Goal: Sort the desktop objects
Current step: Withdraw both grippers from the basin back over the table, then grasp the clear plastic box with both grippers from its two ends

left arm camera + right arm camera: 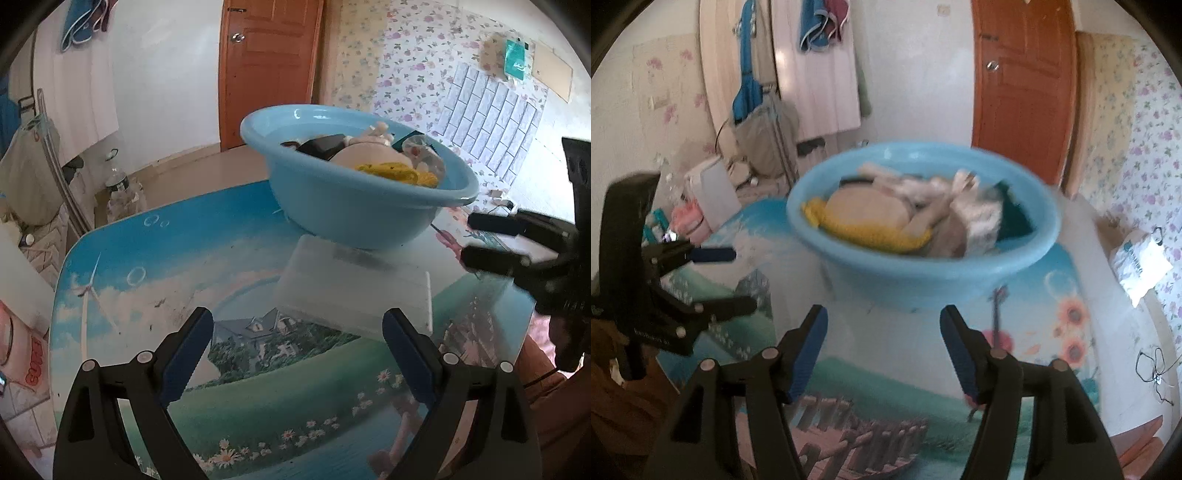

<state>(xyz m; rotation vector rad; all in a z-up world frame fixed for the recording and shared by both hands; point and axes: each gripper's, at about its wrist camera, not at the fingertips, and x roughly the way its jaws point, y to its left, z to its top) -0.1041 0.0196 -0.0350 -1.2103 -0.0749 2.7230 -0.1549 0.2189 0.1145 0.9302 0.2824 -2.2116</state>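
A light blue basin (354, 218) (960, 273) stands on the far half of the picture-printed table (147, 266). In it lie a yellow knitted cloth (399, 173) (864, 230), a beige rounded thing (864, 206), a black object (325, 146) and crumpled plastic. The basin's near side rests against or on a flat white translucent box (354, 295). My left gripper (297, 321) (742, 279) is open just short of that box, nothing between its pads. My right gripper (883, 315) (469, 239) is open in front of the basin, holding nothing. The right wrist view is blurred.
The table's left edge (62, 295) drops to the floor, where clear bottles (120, 192) and a grey bag (26, 170) stand. A brown door (269, 66) is behind the basin. A white packet (1139, 258) and a thin black cable (1156, 369) lie at the right.
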